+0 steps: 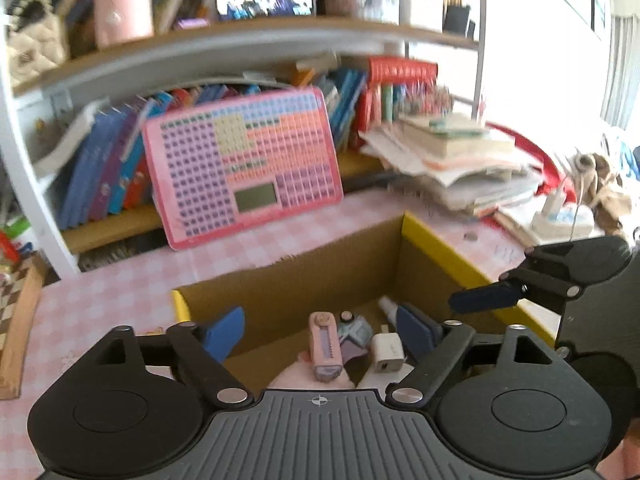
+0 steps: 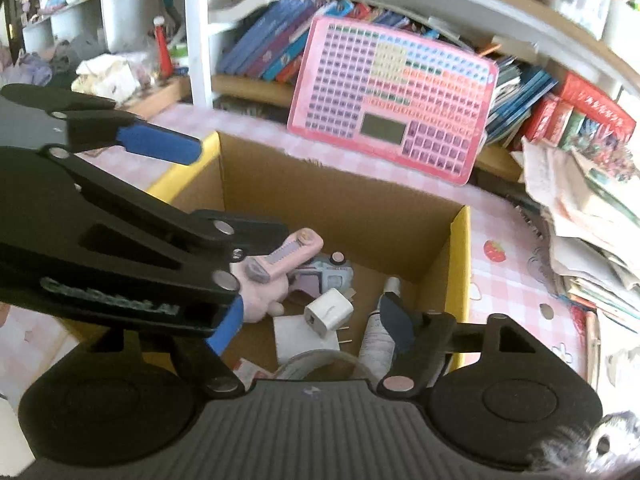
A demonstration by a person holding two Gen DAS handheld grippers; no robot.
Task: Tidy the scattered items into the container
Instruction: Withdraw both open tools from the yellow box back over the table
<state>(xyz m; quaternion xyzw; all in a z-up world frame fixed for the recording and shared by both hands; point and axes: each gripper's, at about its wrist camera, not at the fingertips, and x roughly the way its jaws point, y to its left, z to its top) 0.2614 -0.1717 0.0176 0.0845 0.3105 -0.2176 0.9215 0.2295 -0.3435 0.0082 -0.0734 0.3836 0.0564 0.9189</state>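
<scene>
Inside the one cardboard box point(image 2: 344, 208) on the pink checked tablecloth point(image 2: 508, 280) lie one pink utility knife point(image 2: 286, 258), one white charger plug point(image 2: 328, 314) and one white bottle point(image 2: 378, 340), while both the left gripper point(image 1: 320, 330) and right gripper point(image 2: 310, 334) hang spread wide and empty above them.

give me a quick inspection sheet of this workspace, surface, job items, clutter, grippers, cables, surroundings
surface: pink checked tablecloth, mostly bare around the box
job's things: cardboard box holds a pink utility knife, toy car, white charger plug, white bottle
clutter: pink keyboard toy leaning against the books; paper pile beside the box
grippers: left gripper and right gripper both open over the box, nothing between their fingers
cables: nothing seen
surroundings: bookshelf full of books behind the table
</scene>
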